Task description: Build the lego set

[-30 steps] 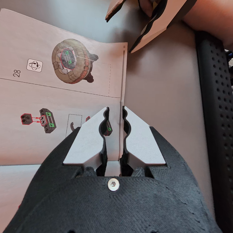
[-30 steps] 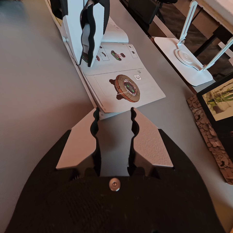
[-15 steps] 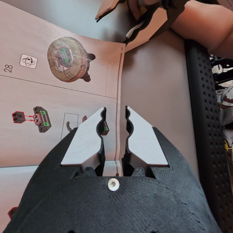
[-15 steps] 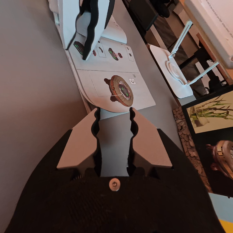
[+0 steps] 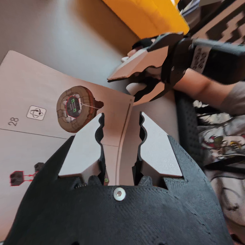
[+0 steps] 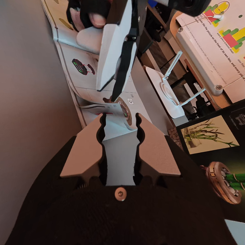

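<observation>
The open instruction booklet point(image 5: 39, 84) lies on the grey table point(image 5: 59, 33), showing a page with a round brown model. My left gripper point(image 5: 121, 115) is open and empty, held above the page's right edge. My right gripper point(image 6: 120, 115) is open at the page's near corner point(image 6: 119, 126), which curls up between its fingertips. The right gripper also shows in the left wrist view point(image 5: 121, 89), open at that corner. The left gripper shows in the right wrist view point(image 6: 106, 94), above the booklet point(image 6: 82, 82). No loose bricks are in view.
A yellow box point(image 5: 145, 15) stands behind the booklet. The black lego box point(image 6: 206, 137) with a bamboo picture lies to the right of it. A white stand point(image 6: 165, 91) sits at the table's far edge. A black perforated surface point(image 5: 185, 126) borders the table. The grippers are tip to tip, or close to it.
My left gripper has opened wider and moved forward along the page edge. My right gripper has come up to the booklet's corner, and that corner now curls upward.
</observation>
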Demonstrator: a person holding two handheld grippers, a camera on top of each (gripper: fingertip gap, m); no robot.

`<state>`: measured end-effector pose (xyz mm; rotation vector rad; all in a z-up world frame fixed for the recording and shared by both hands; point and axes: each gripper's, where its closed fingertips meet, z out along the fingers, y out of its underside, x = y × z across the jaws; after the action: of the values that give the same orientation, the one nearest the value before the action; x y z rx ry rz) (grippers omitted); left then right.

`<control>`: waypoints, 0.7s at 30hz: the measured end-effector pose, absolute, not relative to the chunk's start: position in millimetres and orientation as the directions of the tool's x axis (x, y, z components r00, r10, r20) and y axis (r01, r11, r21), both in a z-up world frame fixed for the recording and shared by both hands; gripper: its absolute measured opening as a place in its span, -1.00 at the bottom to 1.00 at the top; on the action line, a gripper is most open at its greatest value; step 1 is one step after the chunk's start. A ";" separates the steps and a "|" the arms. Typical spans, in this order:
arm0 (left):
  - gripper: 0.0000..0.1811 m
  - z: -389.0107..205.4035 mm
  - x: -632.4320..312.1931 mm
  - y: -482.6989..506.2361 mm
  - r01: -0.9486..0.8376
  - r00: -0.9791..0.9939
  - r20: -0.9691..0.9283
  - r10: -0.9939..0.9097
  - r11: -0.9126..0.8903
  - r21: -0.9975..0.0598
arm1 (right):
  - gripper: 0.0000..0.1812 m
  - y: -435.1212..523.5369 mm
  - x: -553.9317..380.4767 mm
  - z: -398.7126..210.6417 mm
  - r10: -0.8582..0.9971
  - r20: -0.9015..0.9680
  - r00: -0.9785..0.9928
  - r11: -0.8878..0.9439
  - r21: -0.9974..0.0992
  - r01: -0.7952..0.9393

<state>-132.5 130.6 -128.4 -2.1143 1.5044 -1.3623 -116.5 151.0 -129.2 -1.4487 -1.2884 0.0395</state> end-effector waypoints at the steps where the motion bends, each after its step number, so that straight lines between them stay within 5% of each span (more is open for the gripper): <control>1: -0.41 -131.9 -135.3 130.6 -0.652 0.040 0.519 -0.854 -0.416 -0.634 | -0.50 151.0 -117.6 -129.4 0.696 0.600 0.395 0.243 -0.714 0.656; 13: -0.39 -153.7 -144.9 122.7 -0.741 0.022 0.321 -0.947 -0.231 -0.630 | -0.50 152.5 -118.2 -126.6 0.703 0.582 0.410 0.234 -0.732 0.639; 21: -0.52 -148.8 -148.2 133.3 -0.689 0.080 0.383 -0.920 -0.329 -0.646 | -0.50 152.3 -118.8 -129.1 0.709 0.578 0.404 0.228 -0.729 0.645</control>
<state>-148.2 133.3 -148.8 -2.0656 1.6064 -1.1017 -118.8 152.3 -129.1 -1.4618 -1.2839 0.0665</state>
